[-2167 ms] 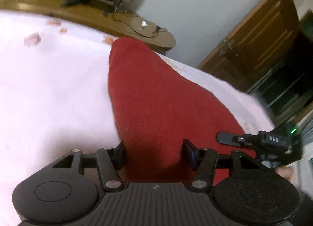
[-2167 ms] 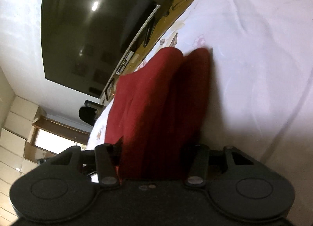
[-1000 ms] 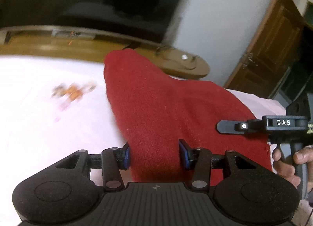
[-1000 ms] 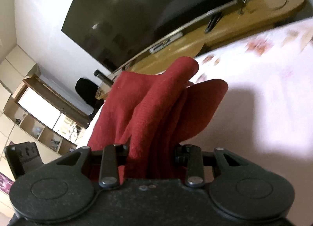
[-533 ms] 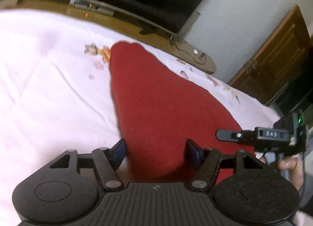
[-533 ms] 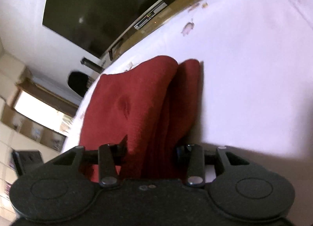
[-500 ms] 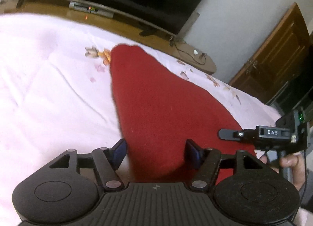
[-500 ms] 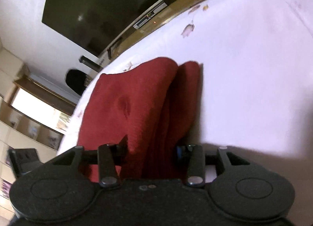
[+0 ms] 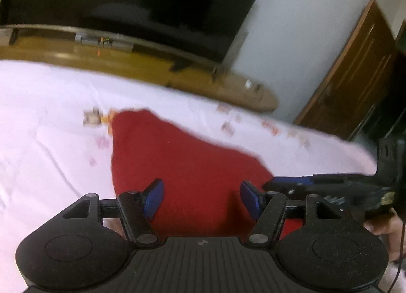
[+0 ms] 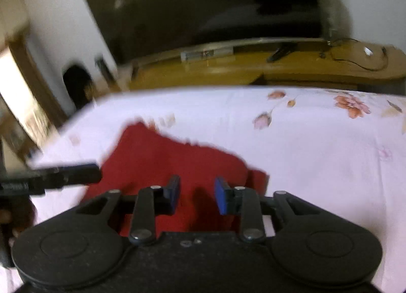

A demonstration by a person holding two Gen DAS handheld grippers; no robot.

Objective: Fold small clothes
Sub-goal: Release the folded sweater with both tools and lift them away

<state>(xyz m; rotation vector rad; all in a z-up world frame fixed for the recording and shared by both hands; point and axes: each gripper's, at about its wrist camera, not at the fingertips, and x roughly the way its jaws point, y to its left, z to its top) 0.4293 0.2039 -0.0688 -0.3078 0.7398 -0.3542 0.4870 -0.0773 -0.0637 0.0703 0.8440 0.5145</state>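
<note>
Bedsheet [image 9: 38, 105] bears red cloth [image 9: 187, 166], lying flat ahead of me. My left gripper [image 9: 201, 197] gapes wide above near edge, pads clear, nothing held. My right gripper [image 10: 196, 196] hovers over cloth, jaws closing, gap visible, no pinch yet. Fold seems laid; next move likely calls for regrasping edge.

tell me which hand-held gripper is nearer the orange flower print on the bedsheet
Right. The right hand-held gripper, jaws closing around the red knitted cloth, has the flower print ahead-right; the left hand-held gripper is at the cloth's opposite side.
</note>
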